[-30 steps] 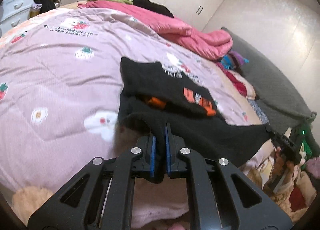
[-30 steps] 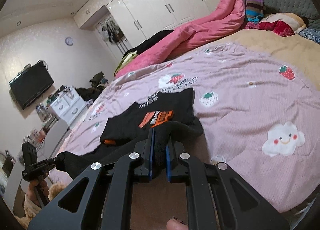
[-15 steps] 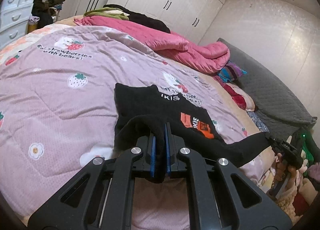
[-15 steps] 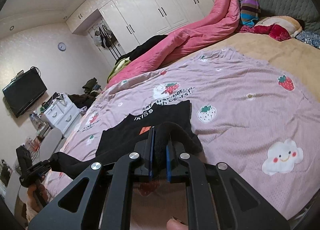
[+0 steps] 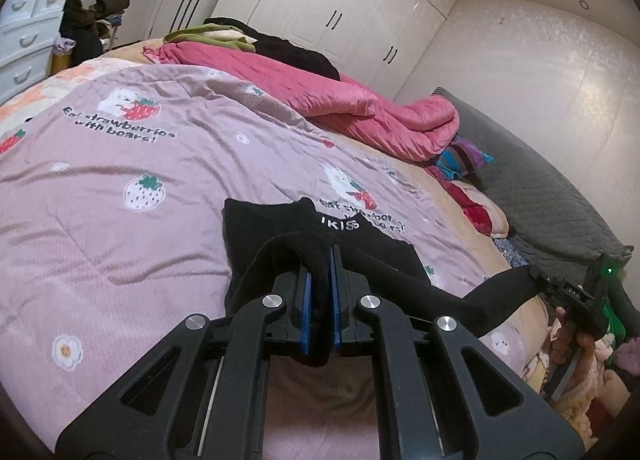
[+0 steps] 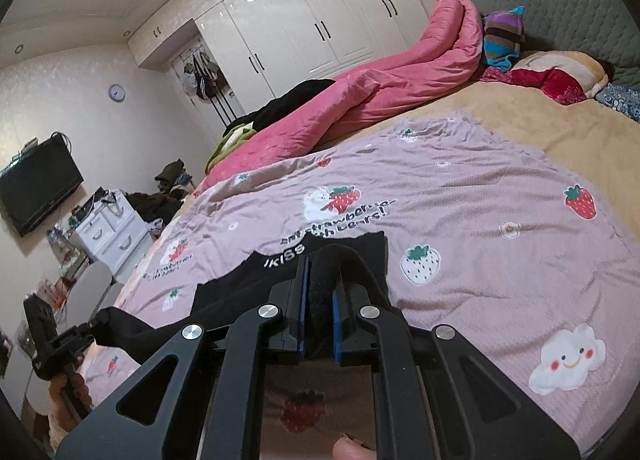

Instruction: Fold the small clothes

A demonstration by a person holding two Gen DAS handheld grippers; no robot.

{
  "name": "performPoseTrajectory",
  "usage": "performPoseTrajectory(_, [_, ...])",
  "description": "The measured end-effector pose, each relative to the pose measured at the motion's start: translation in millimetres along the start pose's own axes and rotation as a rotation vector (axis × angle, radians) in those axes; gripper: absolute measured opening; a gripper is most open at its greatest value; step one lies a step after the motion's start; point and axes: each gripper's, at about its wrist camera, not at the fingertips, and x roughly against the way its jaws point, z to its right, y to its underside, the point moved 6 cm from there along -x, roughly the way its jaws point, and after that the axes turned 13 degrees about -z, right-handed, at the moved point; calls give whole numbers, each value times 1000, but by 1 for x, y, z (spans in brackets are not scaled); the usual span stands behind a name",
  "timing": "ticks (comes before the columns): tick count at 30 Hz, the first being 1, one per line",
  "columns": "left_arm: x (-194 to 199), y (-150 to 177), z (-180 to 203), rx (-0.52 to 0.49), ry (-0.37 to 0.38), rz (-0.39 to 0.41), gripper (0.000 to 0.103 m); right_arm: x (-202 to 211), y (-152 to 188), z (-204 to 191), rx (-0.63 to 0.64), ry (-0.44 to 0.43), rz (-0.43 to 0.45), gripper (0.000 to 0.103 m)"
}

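Garment: black garment [image 5: 280, 227], white lettering near its far edge; far part lies flat on the lilac strawberry-print quilt [image 5: 120, 163] on the bed, near edge raised and stretched between both grippers.
Risk, slip: thick cloth bunched in each grip; a sharp tug could pull one corner free and let the fold collapse.
Risk, skew: if one hand travels ahead of the other, the carried edge would likely land crooked over the flat part.
Risk, drag: the resting part may slide on the quilt and wrinkle.
Left gripper [image 5: 319, 284]: jaws closed tight on a fold of black cloth.
Right gripper [image 6: 320, 292]: jaws pinched on the opposite corner, barely parted by the fabric.
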Motion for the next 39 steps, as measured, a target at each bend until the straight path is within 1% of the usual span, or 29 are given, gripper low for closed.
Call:
performPoseTrajectory(6, [-9,-13,-6,1,-31,11,2,-12,-18,2,-40,11,19,9])
performPoseTrajectory(10, [-17,-22,-11,9,-46,11,2,-27,-31,5,-71,25,15,9])
performPoseTrajectory(12, [-25,-28,-14,15,-56,3,2,-38,-35,6,-85,45,4,9])
performPoseTrajectory(15, [-39,-34,-23,32,-63,-11,2,-63,-43,10,-107,102,-26,9])
performPoseTrajectory(20, [-68,-44,-36,42,-90,-45,2,-100,-50,23,-180,134,-72,9])
performPoseTrajectory(24, [-87,-49,-46,41,-111,-69,2,-120,-50,27,-189,151,-90,9])
performPoseTrajectory(31, [-112,-49,-61,54,-121,-113,2,-150,-43,43,-191,180,-124,9])
performPoseTrajectory(39, [-128,-45,-68,51,-143,-146,3,-175,-36,55,-202,200,-174,10])
